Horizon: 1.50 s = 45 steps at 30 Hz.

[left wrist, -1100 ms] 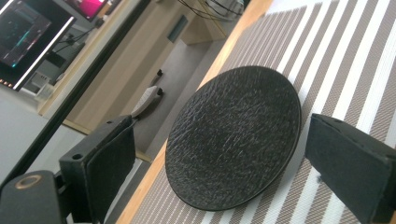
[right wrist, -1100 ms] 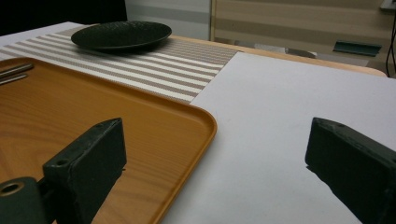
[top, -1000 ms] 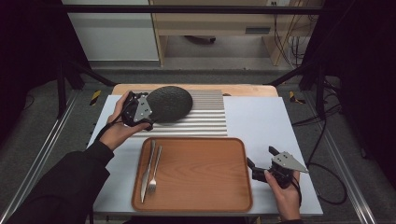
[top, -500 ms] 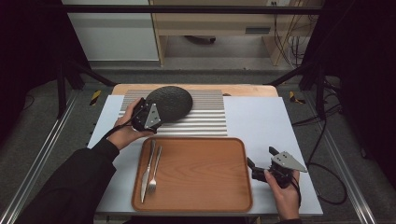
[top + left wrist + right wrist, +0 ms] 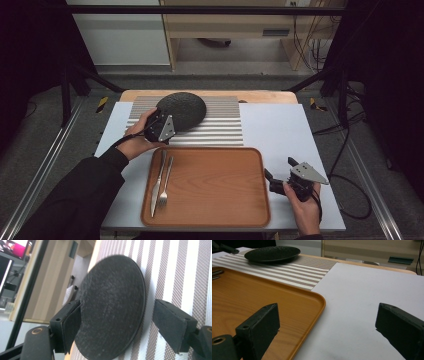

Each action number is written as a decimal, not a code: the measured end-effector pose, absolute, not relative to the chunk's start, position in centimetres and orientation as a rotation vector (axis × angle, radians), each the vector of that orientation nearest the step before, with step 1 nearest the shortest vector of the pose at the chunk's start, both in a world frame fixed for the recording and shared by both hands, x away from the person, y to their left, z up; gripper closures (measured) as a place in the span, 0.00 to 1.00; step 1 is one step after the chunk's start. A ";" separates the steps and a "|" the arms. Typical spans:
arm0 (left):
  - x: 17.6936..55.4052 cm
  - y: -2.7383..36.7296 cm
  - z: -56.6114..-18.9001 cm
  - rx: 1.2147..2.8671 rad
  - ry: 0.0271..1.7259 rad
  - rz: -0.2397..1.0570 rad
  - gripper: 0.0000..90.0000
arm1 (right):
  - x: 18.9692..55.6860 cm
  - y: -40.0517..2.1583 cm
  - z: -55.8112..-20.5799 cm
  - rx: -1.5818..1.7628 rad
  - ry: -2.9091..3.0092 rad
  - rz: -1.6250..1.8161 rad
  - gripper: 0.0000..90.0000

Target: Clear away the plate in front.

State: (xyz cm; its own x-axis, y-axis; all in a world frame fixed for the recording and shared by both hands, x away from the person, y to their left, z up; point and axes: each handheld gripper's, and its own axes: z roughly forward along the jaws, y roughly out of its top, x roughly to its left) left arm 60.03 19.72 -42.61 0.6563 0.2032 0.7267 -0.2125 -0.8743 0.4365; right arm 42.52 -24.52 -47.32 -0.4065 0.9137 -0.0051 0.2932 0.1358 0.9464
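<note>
The left hand-held gripper (image 5: 161, 126) sits at the near-left edge of the black plate (image 5: 182, 110), which rests on the striped mat (image 5: 220, 127) at the far side of the tabletop (image 5: 280, 135). In the left gripper view the plate (image 5: 112, 307) stands between the 2 jaws: one pad lies against its rim on the left, while the other jaw is apart from the rim on the right, with striped mat (image 5: 175, 270) showing in the gap. The jaws have just been closing around the plate, but they do not clamp it on both sides.

The right hand-held gripper (image 5: 282, 172) rests at the near-right of the tabletop, just beside the right edge of the wooden tray (image 5: 215, 185). In the right gripper view its 2 jaws are wide apart with nothing between them; one is over the tray corner (image 5: 287, 312), the other over the white tabletop (image 5: 362, 302).

On the left part of the tray lie a knife (image 5: 158, 182) and a fork (image 5: 165, 182), side by side, handles pointing toward the mat. The plate is well apart from the right hand-held gripper
</note>
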 end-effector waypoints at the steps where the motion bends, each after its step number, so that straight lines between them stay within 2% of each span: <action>1: 60.0 19.7 -42.5 2.379 -0.013 1.140 0.26 | 42.5 -24.5 -47.3 1.161 1.797 1.279 0.06; 19: 61.7 20.4 -45.7 2.491 -0.053 1.131 0.36 | 42.7 -24.3 -47.5 1.160 1.806 1.275 0.06; 34: 61.7 19.4 -46.8 2.512 -0.167 1.195 0.45 | 42.6 -24.5 -47.5 1.157 1.799 1.273 0.06; 45: 62.5 19.3 -47.6 2.524 -0.183 1.235 0.53 | 42.6 -24.6 -47.5 1.165 1.797 1.272 0.06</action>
